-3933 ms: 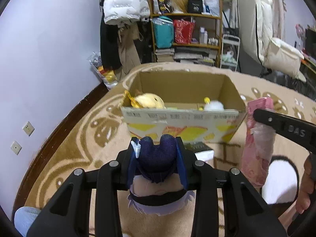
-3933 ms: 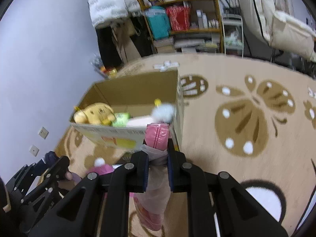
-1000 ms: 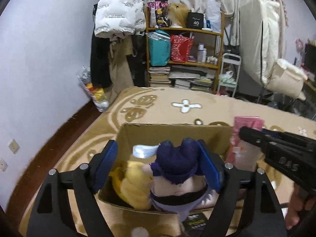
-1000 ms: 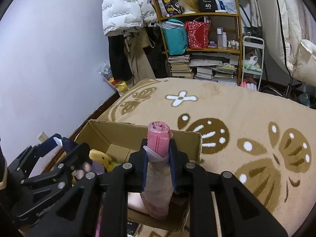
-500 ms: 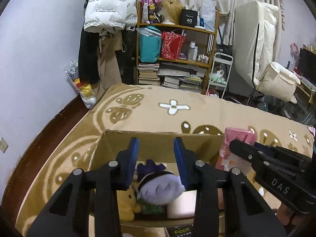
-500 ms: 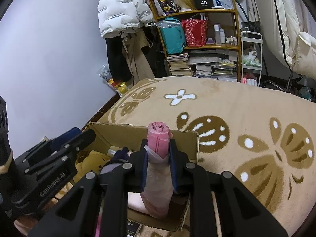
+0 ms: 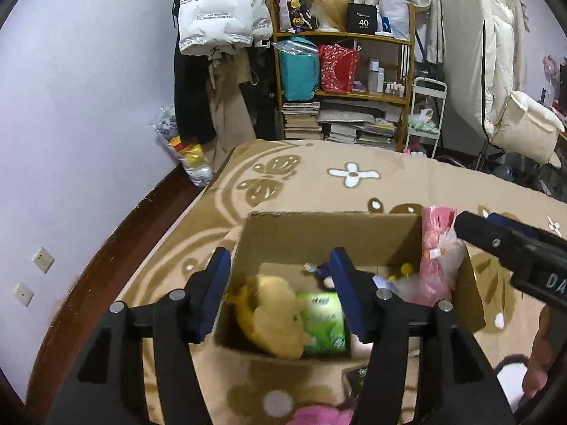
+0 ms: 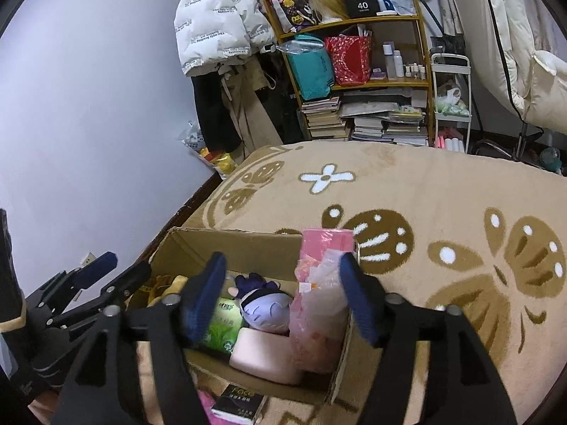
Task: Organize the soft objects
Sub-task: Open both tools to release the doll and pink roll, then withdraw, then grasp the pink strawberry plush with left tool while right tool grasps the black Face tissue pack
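Observation:
An open cardboard box [image 7: 319,216] [image 8: 230,234] stands on the carpet below both grippers. Inside lie a yellow plush [image 7: 273,315], a green tissue pack [image 7: 324,322] [image 8: 221,326], a purple-haired plush doll [image 8: 264,306] and a pale pink pad [image 8: 264,357]. A pink bagged roll [image 8: 319,304] [image 7: 437,258] stands against the box's right wall. My right gripper [image 8: 281,295] straddles that roll with its jaws opening, and the pads are off it. My left gripper [image 7: 280,283] hovers over the box's left half, its jaws opening with nothing between them.
A black packet [image 8: 237,400] and a pink soft thing [image 7: 319,418] lie on the carpet in front of the box. The wall and a wooden floor strip [image 7: 141,233] run along the left. A cluttered shelf [image 7: 340,81] and hanging coats stand at the back.
The left gripper dropped the purple-haired doll into the box, shut, and has opened again. The right gripper has let go of the pink roll, which now stands in the box.

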Available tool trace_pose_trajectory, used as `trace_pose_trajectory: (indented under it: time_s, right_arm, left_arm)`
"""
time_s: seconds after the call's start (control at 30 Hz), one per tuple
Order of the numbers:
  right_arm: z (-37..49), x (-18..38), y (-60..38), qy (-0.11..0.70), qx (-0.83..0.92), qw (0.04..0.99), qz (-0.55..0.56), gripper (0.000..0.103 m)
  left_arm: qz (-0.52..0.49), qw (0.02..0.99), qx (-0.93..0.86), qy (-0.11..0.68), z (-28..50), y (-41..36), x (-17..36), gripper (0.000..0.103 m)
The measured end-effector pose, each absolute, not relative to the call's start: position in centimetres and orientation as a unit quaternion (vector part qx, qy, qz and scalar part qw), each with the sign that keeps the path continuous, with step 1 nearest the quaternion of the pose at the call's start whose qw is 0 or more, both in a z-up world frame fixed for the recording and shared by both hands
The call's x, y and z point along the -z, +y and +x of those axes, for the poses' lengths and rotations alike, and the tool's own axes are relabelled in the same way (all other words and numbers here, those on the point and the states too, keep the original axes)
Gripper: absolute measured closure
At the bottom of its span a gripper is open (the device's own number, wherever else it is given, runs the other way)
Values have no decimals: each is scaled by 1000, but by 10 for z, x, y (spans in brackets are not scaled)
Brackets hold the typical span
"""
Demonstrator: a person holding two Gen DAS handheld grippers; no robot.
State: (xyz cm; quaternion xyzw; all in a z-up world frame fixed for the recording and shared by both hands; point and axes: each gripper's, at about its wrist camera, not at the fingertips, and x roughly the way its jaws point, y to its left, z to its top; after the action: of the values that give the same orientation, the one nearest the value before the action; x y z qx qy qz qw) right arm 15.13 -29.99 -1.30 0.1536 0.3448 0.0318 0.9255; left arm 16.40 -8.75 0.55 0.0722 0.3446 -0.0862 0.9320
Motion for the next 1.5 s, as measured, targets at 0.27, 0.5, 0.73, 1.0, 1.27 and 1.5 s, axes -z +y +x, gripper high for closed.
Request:
trace_pose_trajectory:
  time_s: [0.27,0.5,0.73,1.0,1.27,1.5]
  right_arm:
    - [129,-3,-293,350,-41,923,156,1]
    - [102,-14,-285,356,-43,921,150,0]
    - [78,-18,-277,358,-42,922,139,0]
    - [56,-10,-264,369,-40,921,119,0]
    - [48,12,-255,396,-39,909,124,0]
    - [55,41,-242,438,-53,890,117,0]
  left_arm:
    - [75,933,70,345,127,-67,-18,14]
    - [71,938,69,333,91,-57,-22,7]
    - [83,935,55,341,65,-51,-18,6]
    - [74,927,56,363,49,-44,-1,6]
    - [71,918,56,385,50,-38,16,6]
    - [63,907,54,412,60,-33,35,6]
